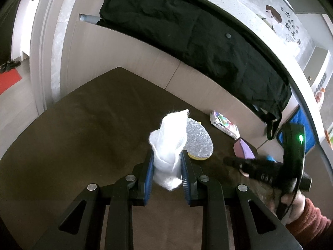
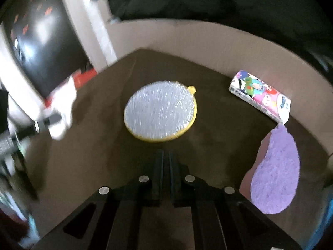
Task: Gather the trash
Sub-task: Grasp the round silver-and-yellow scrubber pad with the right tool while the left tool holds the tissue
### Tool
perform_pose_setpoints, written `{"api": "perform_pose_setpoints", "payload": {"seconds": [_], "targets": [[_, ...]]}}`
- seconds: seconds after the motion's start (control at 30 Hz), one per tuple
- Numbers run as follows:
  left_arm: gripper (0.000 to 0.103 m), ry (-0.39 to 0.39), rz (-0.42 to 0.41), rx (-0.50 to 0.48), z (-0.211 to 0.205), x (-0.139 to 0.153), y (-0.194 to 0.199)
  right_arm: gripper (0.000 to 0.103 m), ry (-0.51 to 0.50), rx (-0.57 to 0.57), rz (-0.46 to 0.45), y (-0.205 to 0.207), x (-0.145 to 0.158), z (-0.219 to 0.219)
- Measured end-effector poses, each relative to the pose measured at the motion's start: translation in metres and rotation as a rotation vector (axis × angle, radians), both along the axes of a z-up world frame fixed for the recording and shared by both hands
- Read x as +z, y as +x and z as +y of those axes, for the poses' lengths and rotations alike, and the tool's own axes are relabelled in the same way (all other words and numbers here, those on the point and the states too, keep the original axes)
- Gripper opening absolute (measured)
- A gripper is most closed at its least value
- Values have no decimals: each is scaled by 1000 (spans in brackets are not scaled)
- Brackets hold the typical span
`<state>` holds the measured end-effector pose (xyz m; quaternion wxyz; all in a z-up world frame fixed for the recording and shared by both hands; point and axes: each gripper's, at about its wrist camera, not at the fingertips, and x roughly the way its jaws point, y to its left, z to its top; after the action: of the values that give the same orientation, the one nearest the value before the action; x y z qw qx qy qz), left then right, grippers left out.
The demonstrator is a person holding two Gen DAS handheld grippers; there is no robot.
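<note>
My left gripper [image 1: 167, 153] is shut on a crumpled white tissue [image 1: 169, 137], which sticks up between its blue pads above the brown table [image 1: 83, 135]. In the right wrist view the same tissue [image 2: 62, 108] shows blurred at the left edge. My right gripper [image 2: 165, 153] is shut with nothing between its fingers. It hovers just short of a round silver scrubber with a yellow rim [image 2: 160, 114]. In the left wrist view that scrubber [image 1: 198, 141] lies right behind the tissue, and the right gripper [image 1: 229, 160] reaches in from the right.
A colourful tissue pack [image 2: 260, 95] lies at the table's back right against a beige panel [image 1: 129, 58]. A purple sponge [image 2: 274, 170] lies in front of it. A black garment [image 1: 187, 31] hangs over the counter edge. A hand in a dark red sleeve [image 1: 308, 218] holds the right gripper.
</note>
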<state>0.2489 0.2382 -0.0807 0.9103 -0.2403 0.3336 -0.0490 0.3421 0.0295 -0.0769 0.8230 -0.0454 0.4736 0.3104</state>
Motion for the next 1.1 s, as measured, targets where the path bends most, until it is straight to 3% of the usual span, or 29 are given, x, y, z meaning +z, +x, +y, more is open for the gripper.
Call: {"api": "perform_pose_setpoints", "payload": {"seconds": [0.07, 0.13, 0.33, 0.53, 0.6, 0.67, 0.8, 1.1], "targets": [[25, 8, 1, 4, 0, 0, 1, 36, 65, -48, 43, 14, 0, -1], [25, 12, 1, 8, 2, 0, 2, 47, 91, -87, 42, 21, -2, -1], [25, 61, -10, 30, 12, 0, 4, 47, 69, -178, 69, 41, -21, 18], [25, 68, 0, 52, 21, -4, 6, 51, 31, -225, 1, 52, -19, 34], [25, 67, 0, 54, 22, -4, 6, 37, 6, -206, -10, 57, -20, 45], [25, 68, -1, 51, 22, -3, 6, 12, 14, -197, -12, 58, -18, 45], [25, 70, -7, 44, 18, 1, 6, 8, 51, -163, -33, 46, 3, 29], [25, 93, -61, -6, -12, 28, 0, 6, 73, -133, -182, 0, 75, -25]]}}
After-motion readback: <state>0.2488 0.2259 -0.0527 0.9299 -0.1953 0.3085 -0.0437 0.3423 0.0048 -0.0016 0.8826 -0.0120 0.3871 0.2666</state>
